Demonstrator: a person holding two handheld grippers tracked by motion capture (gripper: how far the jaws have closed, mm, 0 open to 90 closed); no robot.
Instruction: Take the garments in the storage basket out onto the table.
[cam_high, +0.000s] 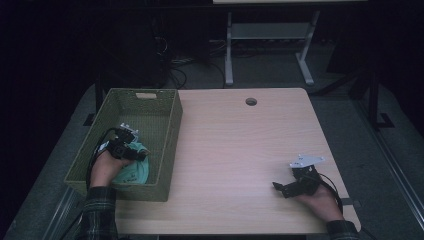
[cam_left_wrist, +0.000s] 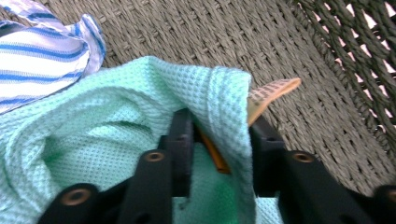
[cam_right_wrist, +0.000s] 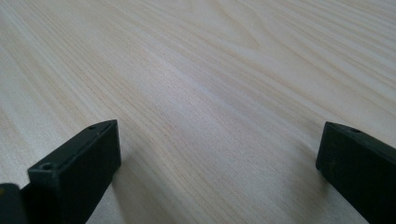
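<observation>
Inside the green basket at the near left, the left gripper pinches a fold of the mint cloth between its fingers; the right gripper, fingers spread, idles well apart on the surface.

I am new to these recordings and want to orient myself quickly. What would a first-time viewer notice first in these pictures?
The eye goes first to the green woven basket at the table's left, where the left gripper pinches a fold of a mint-green waffle cloth. A blue-striped white cloth lies beside it in the basket. At the right, the right gripper rests open over the bare pale wooden table.
</observation>
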